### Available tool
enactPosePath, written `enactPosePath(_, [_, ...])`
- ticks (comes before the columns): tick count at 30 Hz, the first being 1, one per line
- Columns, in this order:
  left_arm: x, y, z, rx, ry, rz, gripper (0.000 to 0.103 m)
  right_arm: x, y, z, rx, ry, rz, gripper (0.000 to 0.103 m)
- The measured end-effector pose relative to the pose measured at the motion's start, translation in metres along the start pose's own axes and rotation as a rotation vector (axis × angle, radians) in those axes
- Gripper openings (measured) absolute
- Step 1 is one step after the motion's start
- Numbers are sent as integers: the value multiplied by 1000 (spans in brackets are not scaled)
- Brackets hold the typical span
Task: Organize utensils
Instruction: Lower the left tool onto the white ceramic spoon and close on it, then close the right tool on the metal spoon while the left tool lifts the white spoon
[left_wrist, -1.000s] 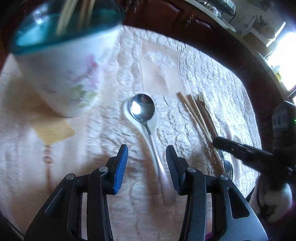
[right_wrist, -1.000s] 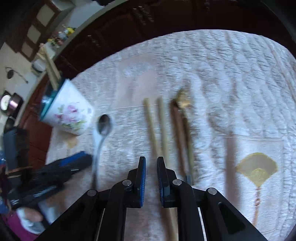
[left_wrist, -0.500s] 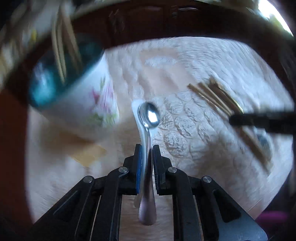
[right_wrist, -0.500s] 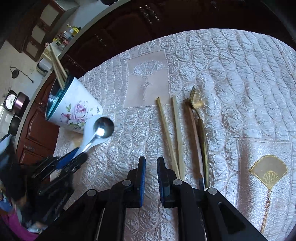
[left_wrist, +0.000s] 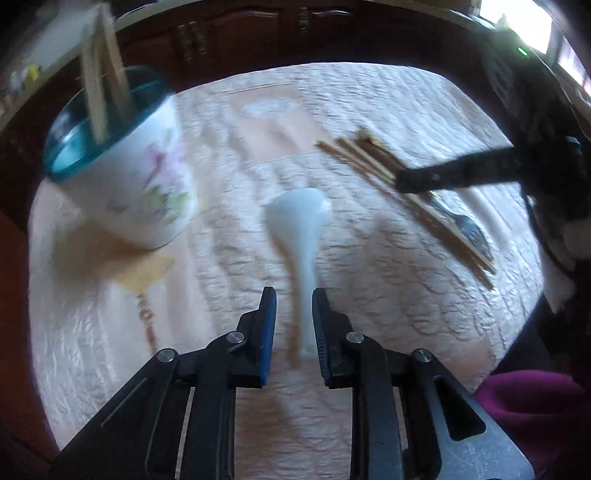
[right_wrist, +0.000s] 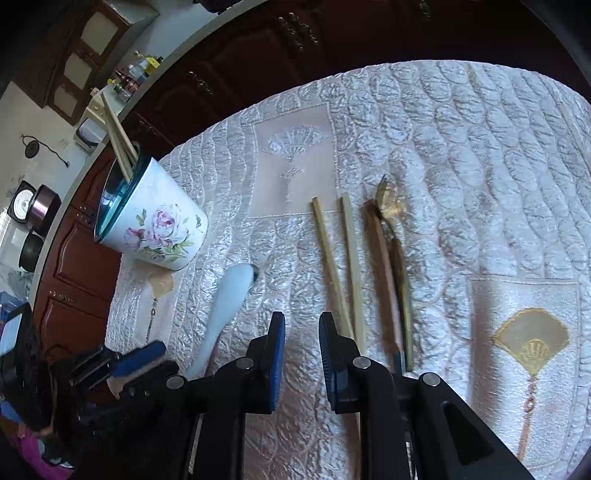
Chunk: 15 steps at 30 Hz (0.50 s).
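A white ceramic spoon (left_wrist: 301, 229) lies on the quilted cloth, its handle running between the open fingers of my left gripper (left_wrist: 294, 325); it also shows in the right wrist view (right_wrist: 227, 299). The metal spoon is not in view. A floral cup (left_wrist: 136, 162) with a teal rim holds chopsticks at the left, and shows in the right wrist view (right_wrist: 147, 214). My right gripper (right_wrist: 302, 354) is partly open and empty, above the near ends of two loose chopsticks (right_wrist: 338, 273). Beside them lie a brown utensil and a fork (right_wrist: 391, 266).
The quilted cream cloth (right_wrist: 461, 155) covers the table. Dark wooden cabinets (right_wrist: 258, 55) stand behind it. The right gripper's finger (left_wrist: 461, 170) reaches over the chopsticks (left_wrist: 388, 177) in the left wrist view.
My left gripper held the metal spoon half a second ago; now it is open and low around the white spoon's handle. My right gripper has opened slightly.
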<state>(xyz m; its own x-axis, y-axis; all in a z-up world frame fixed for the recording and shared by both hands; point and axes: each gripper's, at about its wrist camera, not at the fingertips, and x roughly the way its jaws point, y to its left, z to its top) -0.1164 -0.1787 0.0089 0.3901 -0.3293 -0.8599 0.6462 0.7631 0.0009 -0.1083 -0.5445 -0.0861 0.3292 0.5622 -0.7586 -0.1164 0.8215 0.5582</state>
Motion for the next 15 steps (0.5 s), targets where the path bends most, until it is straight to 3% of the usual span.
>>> enactPosePath(3, [3,6,-1,-44,17,-14,21,8,7,-2,-2,20,23,17])
enactPosePath(7, [10,7,-4,-105,36,-98,37,24,18,-2,9,48,113,17])
enactPosePath(11, [10,12,-7,-151,52,-121,37,53,23,8,36,86,135,17])
enactPosePath(13, [5,15,-10,-155,46,-116,37,53,41,19,-11,57,153,17])
enactPosePath(15, [1,19,-11,-155,42,-104,37,47,65,31,-63,28,265,17])
